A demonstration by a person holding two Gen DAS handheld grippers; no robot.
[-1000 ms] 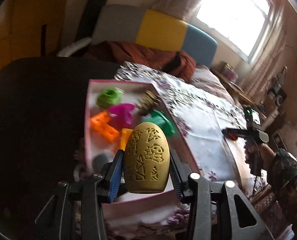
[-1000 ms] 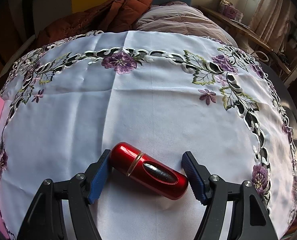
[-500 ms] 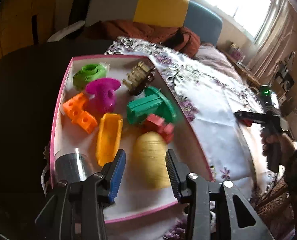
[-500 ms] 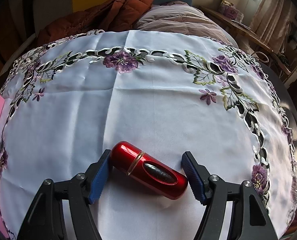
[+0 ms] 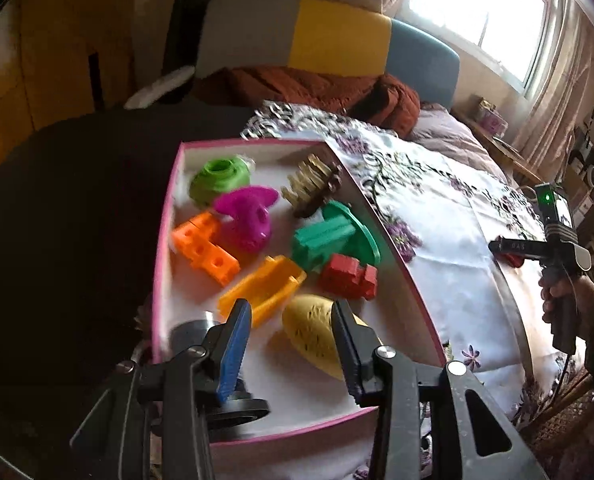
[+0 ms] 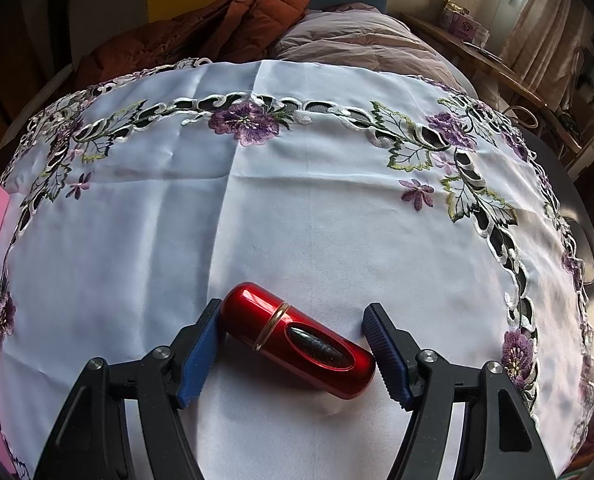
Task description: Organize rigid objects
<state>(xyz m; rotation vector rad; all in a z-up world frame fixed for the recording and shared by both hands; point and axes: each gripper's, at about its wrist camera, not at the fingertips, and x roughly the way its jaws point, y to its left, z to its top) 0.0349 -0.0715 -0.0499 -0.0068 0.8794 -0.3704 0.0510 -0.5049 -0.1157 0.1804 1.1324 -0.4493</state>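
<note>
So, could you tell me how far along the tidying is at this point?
Mostly done: the pink box holds the plastic parts and the yellow egg, which lies free between the left tongs. In hand: the right tongs straddle the red case on the tablecloth. Left: boxing that case.

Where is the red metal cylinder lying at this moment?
In the right wrist view the red metal cylinder lies slantwise on the white embroidered tablecloth, low in the picture, between the fingers of the right gripper.

yellow egg [image 5: 311,330] lying in pink box [image 5: 393,248].
</note>
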